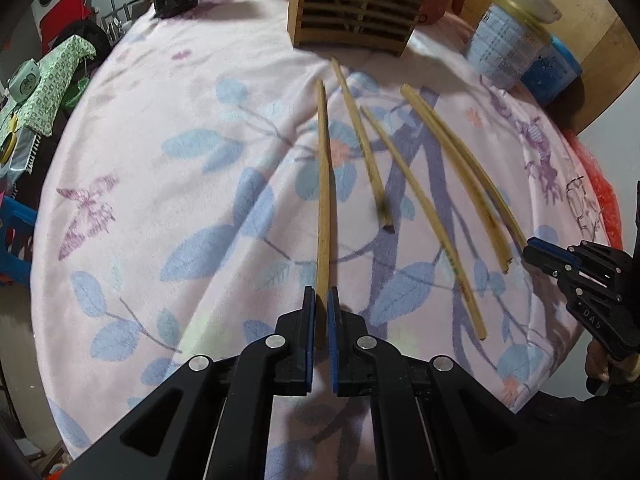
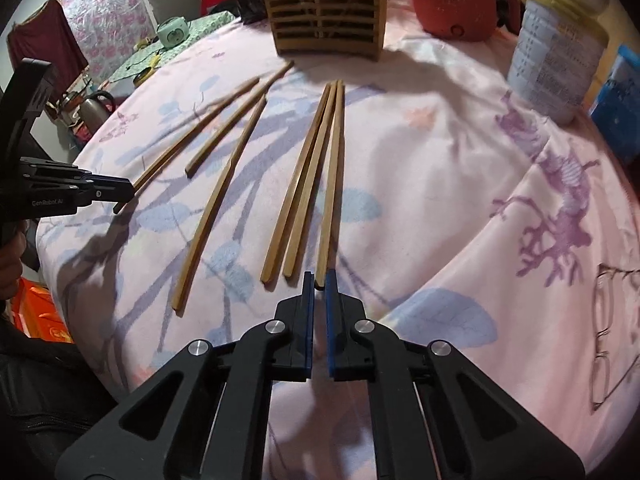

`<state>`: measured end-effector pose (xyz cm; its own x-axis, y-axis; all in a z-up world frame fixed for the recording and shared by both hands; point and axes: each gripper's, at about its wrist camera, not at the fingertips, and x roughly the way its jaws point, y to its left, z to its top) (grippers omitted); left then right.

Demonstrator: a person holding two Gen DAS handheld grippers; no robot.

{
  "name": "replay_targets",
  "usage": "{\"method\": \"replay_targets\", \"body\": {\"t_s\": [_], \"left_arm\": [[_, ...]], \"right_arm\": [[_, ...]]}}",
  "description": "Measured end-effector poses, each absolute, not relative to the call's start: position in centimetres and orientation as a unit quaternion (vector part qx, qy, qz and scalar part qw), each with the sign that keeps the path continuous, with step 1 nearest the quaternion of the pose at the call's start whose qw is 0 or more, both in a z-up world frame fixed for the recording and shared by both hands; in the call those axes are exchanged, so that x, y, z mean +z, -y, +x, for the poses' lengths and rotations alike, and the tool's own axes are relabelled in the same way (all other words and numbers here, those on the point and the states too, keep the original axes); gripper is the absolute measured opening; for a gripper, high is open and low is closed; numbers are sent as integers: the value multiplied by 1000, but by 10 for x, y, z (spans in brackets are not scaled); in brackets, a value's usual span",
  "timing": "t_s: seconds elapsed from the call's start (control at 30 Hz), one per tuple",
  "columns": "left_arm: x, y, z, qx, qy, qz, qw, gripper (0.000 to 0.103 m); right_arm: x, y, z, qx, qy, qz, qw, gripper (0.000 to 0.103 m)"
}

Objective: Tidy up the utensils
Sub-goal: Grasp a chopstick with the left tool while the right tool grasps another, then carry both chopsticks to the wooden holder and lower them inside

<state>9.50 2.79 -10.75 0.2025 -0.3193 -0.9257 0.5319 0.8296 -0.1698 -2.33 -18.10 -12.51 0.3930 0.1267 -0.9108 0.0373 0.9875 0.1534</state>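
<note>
While both pairs of tongs were pinched down on the near ends of chopsticks, the main risk lay in how little wood each one held. The left tongs (image 1: 322,300) were narrowed onto the butt of 1 chopstick (image 1: 322,184), which ran straight ahead from their tips toward the wooden holder (image 1: 352,8) at the far side of the table (image 1: 160,120); 4 more chopsticks lay fanned out to the right of them. The right tongs (image 2: 319,280) were closed on the very end of the rightmost chopstick (image 2: 334,168), with 2 loose chopsticks (image 2: 298,184) lying just beside it on the left, touching or nearly so. A grip that close to the end would probably let a long stick droop or swivel once lifted, so the far tip could drag on the soft cloth or miss a slot in the holder. On the right, lifting could also nudge the 2 neighbours and scatter them. Carrying 2 sticks at once toward 1 holder might make them cross or strike its slatted front. The tall tin (image 2: 560,52) stood right of the right tongs, and a wide swing could catch it.
</note>
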Motion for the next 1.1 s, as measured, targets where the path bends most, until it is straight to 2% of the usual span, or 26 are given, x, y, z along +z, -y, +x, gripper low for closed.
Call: {"method": "replay_targets", "body": {"t_s": [0.57, 1.1], "left_arm": [[27, -37, 120, -263, -454, 45, 850, 6], [100, -12, 160, -292, -415, 35, 861, 6]], "right_arm": [[11, 223, 6, -2, -393, 90, 915, 6], [54, 234, 26, 7, -352, 105, 930, 6]]}}
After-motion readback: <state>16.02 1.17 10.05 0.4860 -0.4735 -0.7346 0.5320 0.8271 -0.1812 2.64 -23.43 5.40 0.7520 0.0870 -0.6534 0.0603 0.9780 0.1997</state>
